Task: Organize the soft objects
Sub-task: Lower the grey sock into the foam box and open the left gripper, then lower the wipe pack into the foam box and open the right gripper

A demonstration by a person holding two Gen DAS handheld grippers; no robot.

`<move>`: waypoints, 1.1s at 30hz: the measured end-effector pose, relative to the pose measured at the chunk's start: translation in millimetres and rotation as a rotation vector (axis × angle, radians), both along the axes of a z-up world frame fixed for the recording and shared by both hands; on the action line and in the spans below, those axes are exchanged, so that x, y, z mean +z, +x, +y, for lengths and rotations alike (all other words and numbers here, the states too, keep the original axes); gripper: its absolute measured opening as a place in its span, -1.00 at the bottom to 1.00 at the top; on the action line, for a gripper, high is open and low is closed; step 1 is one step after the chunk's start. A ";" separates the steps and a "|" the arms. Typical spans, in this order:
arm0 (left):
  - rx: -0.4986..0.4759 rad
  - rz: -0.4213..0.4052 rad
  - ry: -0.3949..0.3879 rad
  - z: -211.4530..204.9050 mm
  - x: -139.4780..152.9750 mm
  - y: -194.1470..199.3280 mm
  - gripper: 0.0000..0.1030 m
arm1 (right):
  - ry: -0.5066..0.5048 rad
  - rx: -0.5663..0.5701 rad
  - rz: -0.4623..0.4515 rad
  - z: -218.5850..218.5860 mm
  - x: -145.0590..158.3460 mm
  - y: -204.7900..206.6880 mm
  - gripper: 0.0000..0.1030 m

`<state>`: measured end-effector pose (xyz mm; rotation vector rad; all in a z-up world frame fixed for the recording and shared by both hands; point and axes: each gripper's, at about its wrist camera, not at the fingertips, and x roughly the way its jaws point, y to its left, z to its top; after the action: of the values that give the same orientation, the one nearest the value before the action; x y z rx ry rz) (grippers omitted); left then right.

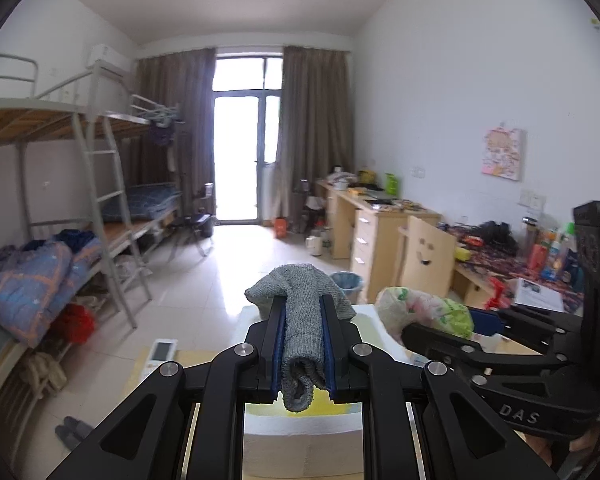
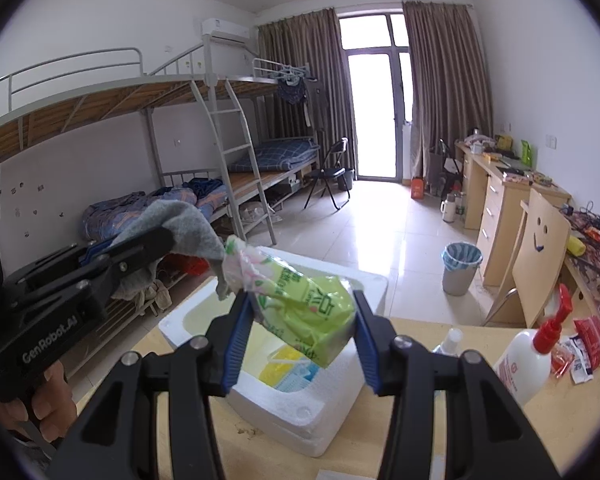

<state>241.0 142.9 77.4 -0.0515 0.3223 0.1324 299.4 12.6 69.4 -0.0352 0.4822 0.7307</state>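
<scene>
A grey cloth is clamped in the left claw and a green tissue pack in the right claw, above a foam box on the bench; a pump bottle is seen near its right edge.

A foam box is sitting on the tabletop. A pump bottle is standing right of it, near the tabletop's right edge.

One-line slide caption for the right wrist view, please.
Right gripper jaws clamp a green tissue pack above a white foam box, beside the left gripper holding grey cloth.
</scene>
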 end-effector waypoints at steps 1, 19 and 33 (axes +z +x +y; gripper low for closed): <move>-0.025 0.000 -0.004 0.6 0.1 1.9 -0.67 | -0.001 -0.005 0.006 -1.8 -0.1 0.9 0.03; -0.119 0.077 -0.065 0.5 -17.0 35.5 0.38 | -0.024 -0.047 0.006 -1.9 3.2 4.5 0.03; 0.115 0.021 -0.017 22.3 -5.2 25.3 0.98 | -0.032 -0.028 0.013 5.6 -1.1 7.4 0.03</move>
<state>266.3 165.2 72.2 -0.0859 0.3415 0.2440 306.8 18.2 68.3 -0.0531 0.5055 0.6959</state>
